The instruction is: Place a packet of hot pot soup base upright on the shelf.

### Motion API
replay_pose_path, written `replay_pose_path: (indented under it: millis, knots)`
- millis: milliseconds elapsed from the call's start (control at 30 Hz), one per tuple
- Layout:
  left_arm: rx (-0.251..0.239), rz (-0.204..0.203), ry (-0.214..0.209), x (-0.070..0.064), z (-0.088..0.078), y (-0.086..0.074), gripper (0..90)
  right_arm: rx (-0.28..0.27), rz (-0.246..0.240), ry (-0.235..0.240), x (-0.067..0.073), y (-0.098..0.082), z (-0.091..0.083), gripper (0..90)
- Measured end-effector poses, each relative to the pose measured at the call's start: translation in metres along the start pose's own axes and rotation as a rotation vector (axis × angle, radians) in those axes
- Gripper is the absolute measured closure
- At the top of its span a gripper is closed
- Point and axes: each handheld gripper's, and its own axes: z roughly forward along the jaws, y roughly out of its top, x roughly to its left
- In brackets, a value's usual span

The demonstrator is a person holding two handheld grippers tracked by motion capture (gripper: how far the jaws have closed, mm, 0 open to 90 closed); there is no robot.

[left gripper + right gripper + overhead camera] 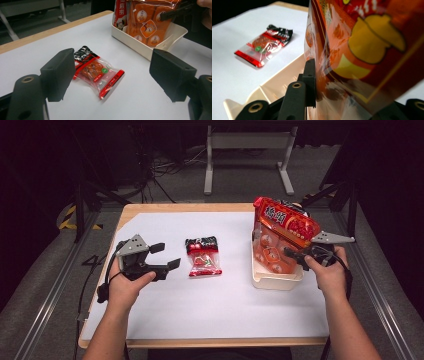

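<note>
Right gripper (294,256) clamped the big bag (280,237), standing it in the tray (272,281); left gripper (165,256) hung jaws apart beside the packet (202,256), ready to grab.

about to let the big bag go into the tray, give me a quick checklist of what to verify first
1. Right gripper clamped on the large orange bag: ok, the jaws pinch its side.
2. Bag over the cream tray: ok, its lower end sits inside the tray walls.
3. Bag fully settled on the tray floor: cannot tell, the bag stands upright and hides the bottom.
4. Bag will stay put when released: not ok, it stands tall above the rim and may tip.
5. Left gripper free: ok, jaws open, nothing between them.
6. Small red packet ready for pickup: ok, it lies flat on the white sheet, apart from the tray.
</note>
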Motion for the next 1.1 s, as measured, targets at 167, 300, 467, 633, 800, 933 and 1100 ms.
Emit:
replay_pose_path:
  millis: [167, 300, 467, 633, 800, 933, 1100]
  knots:
    - [0.006, 0.007, 0.002, 0.001, 0.001, -0.001, 21.6, 0.004, -0.006, -0.006, 0.002, 0.001, 0.000, 69.9]
    - [0.007, -0.002, 0.004, 0.001, 0.001, -0.002, 21.6, 0.000, -0.008, -0.017, 0.003, 0.002, 0.000, 68.7]
    - [0.015, 0.000, 0.006, 0.003, 0.001, -0.003, 21.5, -0.013, -0.007, -0.012, 0.005, 0.003, -0.004, 57.6]
    - [0.028, -0.016, -0.001, 0.004, 0.005, -0.004, 21.0, -0.014, -0.063, -0.077, 0.012, 0.008, -0.012, 36.0]
    - [0.037, -0.010, -0.007, 0.006, 0.012, -0.003, 20.5, -0.009, -0.070, -0.112, 0.014, 0.005, -0.023, 31.8]
    - [0.047, -0.012, -0.008, 0.008, 0.018, -0.003, 20.3, -0.017, -0.072, -0.120, 0.012, 0.002, -0.036, 30.6]
    - [0.049, -0.009, 0.033, 0.012, 0.026, -0.004, 20.1, -0.014, -0.076, -0.127, 0.013, -0.002, -0.052, 29.8]
